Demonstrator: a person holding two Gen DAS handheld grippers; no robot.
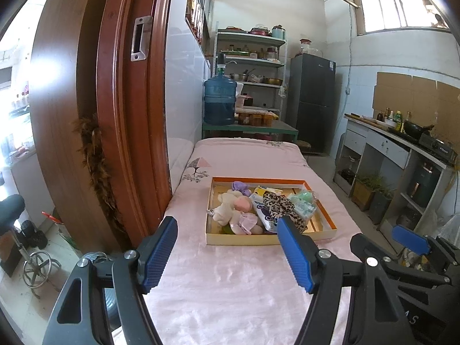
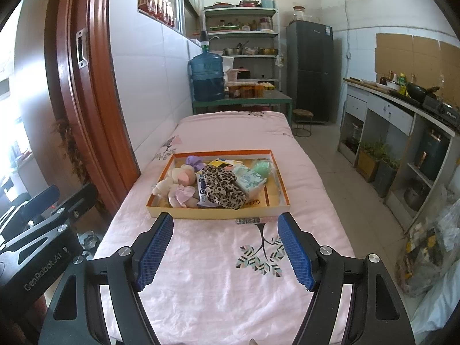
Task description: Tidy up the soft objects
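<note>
A shallow cardboard box with an orange rim lies on the pink-covered table. It holds a cream plush doll, a leopard-print cloth, a purple scrunchie, tissue packs and a green soft item. My left gripper is open, hovering before the box's near edge. My right gripper is open too, just short of the box. Neither holds anything.
The pink cloth covers a long table beside a wooden door frame. Behind stand a water jug, shelves and a fridge. A kitchen counter and floor plants line the right side.
</note>
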